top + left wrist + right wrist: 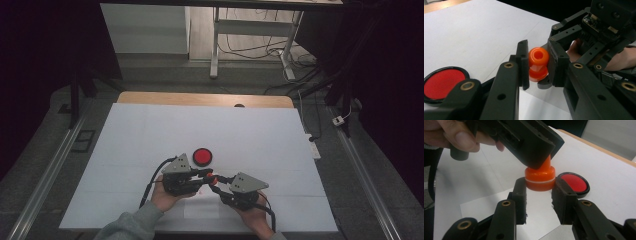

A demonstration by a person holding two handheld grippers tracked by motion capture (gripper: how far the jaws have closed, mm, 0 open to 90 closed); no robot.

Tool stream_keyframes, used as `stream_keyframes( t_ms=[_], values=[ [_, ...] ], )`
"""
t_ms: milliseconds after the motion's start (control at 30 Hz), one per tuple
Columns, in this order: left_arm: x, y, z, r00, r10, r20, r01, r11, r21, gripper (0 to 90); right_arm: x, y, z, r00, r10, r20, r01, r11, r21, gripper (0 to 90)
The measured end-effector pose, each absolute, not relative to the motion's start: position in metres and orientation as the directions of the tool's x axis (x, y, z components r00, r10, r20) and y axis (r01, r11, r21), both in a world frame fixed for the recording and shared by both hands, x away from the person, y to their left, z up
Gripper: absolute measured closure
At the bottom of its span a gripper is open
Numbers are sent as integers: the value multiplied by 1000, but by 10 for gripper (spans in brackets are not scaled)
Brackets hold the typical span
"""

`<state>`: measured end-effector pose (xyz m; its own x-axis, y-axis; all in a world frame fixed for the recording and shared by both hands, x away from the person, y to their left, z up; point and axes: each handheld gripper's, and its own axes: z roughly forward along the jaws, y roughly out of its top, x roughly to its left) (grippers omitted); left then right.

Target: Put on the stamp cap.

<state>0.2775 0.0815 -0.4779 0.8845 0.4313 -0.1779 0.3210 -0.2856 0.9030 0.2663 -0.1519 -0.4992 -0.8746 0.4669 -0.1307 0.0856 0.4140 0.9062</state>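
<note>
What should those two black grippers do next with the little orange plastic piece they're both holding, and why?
Probably twist or pull the two ends apart. The left gripper is shut on the knob end of the orange plastic stamp-like piece, and the right gripper is shut on its wide ribbed base. The round red pad in its black rim lies close by on the white sheet.

orange piece's (540,178) top behind gripper (531,142)

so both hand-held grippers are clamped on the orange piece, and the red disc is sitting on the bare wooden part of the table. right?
Not quite. The red disc lies on the white sheet that covers the table, not on bare wood; the high view shows it. The rest holds: the left hand-held gripper and the right hand-held gripper are both clamped on the orange piece.
</note>
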Motion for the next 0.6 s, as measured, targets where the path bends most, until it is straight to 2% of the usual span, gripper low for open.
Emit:
stream_keyframes(
  t_ms=[600],
  values=[
    [277,78,-482,882,437,-174,325,-300,897,729,264,-149,-499,-869,456,-193,53,473,880,648]
  ],
)
